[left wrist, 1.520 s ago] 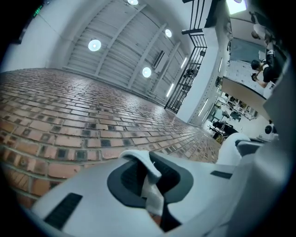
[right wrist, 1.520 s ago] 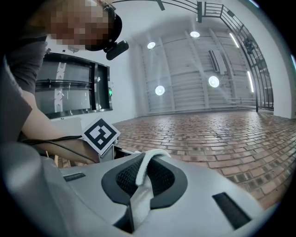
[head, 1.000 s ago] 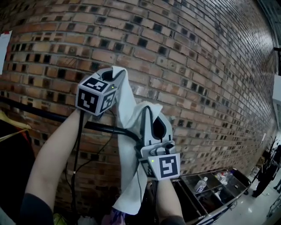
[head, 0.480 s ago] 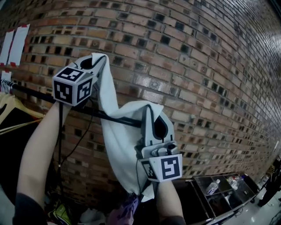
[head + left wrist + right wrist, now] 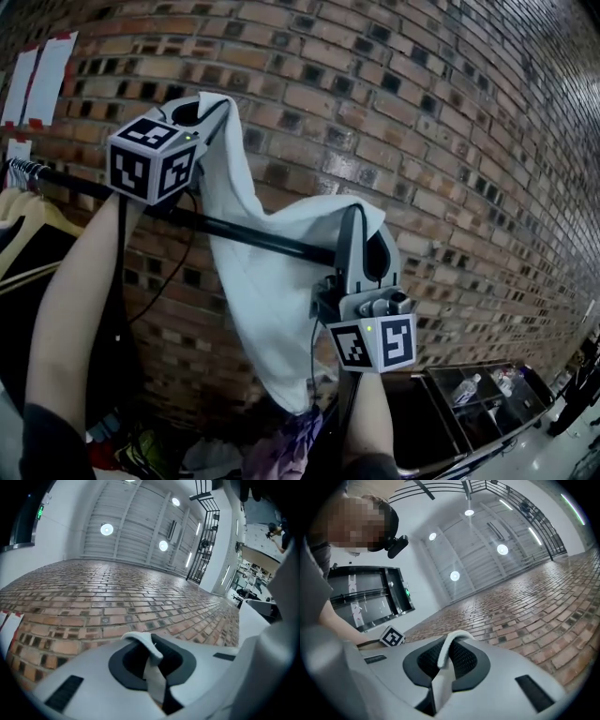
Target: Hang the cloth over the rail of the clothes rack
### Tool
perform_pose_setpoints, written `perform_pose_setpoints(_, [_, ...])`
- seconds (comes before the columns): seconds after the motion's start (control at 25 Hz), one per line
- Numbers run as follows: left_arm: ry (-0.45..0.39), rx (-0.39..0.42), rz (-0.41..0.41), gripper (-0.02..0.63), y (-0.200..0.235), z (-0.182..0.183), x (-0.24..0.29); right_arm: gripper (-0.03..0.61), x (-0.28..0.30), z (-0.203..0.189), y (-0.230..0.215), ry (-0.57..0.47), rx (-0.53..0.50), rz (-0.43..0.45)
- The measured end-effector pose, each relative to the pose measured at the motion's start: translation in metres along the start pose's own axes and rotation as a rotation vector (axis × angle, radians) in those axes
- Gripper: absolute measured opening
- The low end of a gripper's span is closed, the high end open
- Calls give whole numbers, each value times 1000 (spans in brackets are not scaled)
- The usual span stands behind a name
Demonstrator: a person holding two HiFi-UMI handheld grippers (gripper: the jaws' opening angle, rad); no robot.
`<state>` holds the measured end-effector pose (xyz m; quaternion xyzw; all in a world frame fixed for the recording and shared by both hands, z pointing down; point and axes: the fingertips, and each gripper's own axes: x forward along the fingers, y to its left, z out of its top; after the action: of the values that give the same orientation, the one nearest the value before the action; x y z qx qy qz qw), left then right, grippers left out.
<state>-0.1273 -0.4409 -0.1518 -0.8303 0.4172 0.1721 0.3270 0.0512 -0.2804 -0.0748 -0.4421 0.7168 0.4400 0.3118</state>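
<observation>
A white cloth (image 5: 267, 281) is stretched between my two grippers in front of a brick wall, its loose end hanging down below them. The left gripper (image 5: 214, 101), up at the left, is shut on one top corner, and a folded strip of cloth (image 5: 153, 667) shows pinched in its jaws. Lower at the right, the right gripper (image 5: 366, 230) is shut on the other top edge of the cloth (image 5: 443, 660). The black rail (image 5: 84, 187) of the clothes rack runs down to the right and shows as a dark line across the cloth between the grippers.
Wooden hangers (image 5: 33, 216) with dark clothes hang on the rail at the left. Paper sheets (image 5: 37, 75) are taped to the brick wall (image 5: 422, 141). A black cable (image 5: 173, 267) dangles under the rail. A cart with bottles (image 5: 469, 389) stands at the bottom right.
The grippers have drawn apart, the left one to the left and the right one to the right. The cloth is spread wider between them and now lies along the rail.
</observation>
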Motion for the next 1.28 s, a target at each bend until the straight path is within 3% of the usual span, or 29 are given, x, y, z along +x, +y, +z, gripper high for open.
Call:
perform_pose_setpoints(0.24, [-3,36,-49,38,20,-8,-11,44,5,-7,6,-12,-63,-24])
perform_pose_setpoints(0.52, [42,111,-141,38,27,-10,-17,45,1,-2,-19,-21,-115,-89])
perform_pose_setpoints(0.8, [42,120,-115,40,30,-4,-43,46,-8,0,-34,-4,-92,-74])
perform_pose_setpoints(1.04, [-13,67,-127,40,22,14,-73,46,-13,28,-33,-45,-125,-62])
perform_pose_setpoints(1.28, [-108,70,-117,40,-3,44,-139,48,-42,54,-11,-72,-90,-21])
